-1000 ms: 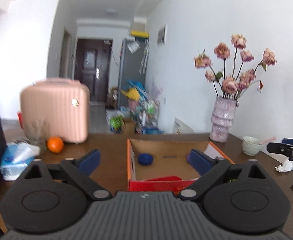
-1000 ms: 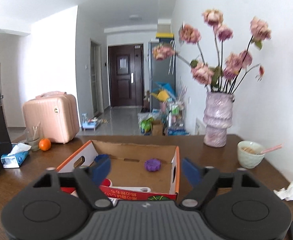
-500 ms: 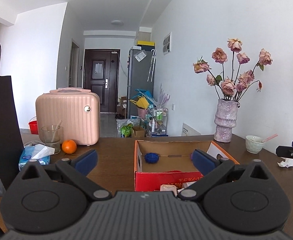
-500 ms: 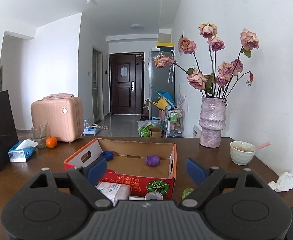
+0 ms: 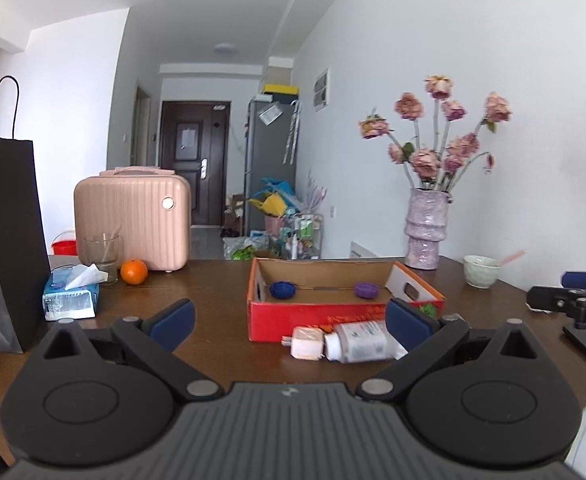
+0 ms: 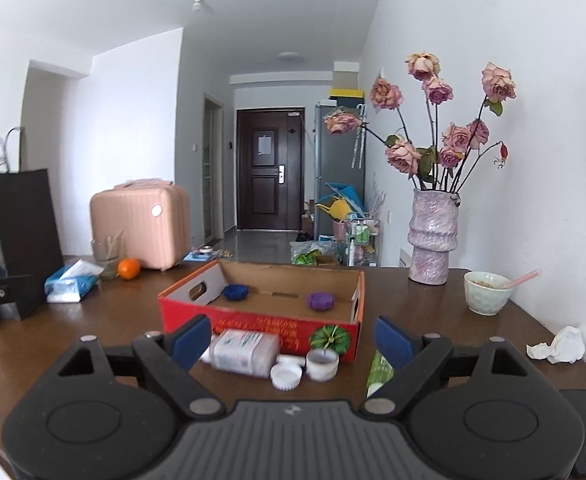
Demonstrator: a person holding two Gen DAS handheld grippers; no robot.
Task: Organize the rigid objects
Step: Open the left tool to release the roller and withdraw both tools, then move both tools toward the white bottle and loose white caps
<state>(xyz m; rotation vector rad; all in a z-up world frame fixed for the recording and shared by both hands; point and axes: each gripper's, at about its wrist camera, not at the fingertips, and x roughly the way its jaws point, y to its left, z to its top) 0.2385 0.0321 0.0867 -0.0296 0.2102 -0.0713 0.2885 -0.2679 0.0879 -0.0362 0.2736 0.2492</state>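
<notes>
The brown surface (image 6: pixel 105 320) runs wide, with bare wood to the left of the cardboard box (image 6: pixel 261 322) and more between the box and the pink vase (image 6: pixel 433 240) at the far right edge. The box sits near the middle, open on top, its red front wall facing both claws. Inside on its floor lie a blue ridged disc (image 6: pixel 235 291) toward the left and a purple ridged disc (image 6: pixel 321 301) toward the right, well apart.

Just before the box front lies a white bottle (image 6: pixel 243 352) on its side, touching or almost touching the red wall. Beside it lie a white screw cap (image 6: pixel 286 376) and a small white cup (image 6: pixel 322 364), close together; a green pumpkin-shaped piece (image 6: pixel 330 338) rests against the box's right front corner.

The right claw (image 6: pixel 289 340) stands wide with nothing between its blue pads; the bottle lies just past its left pad and the cap and cup lie beyond the gap. The left claw (image 5: pixel 289 318) is likewise spread wide and empty; in its view the bottle (image 5: pixel 357 346) and a pale cube (image 5: pixel 307 343) lie ahead, nearer its right pad.

Far left stand a black paper bag (image 5: pixel 5 240), a tissue pack (image 5: pixel 71 294) and an orange (image 5: pixel 134 271); a bowl (image 6: pixel 487 292) stands at the right.
</notes>
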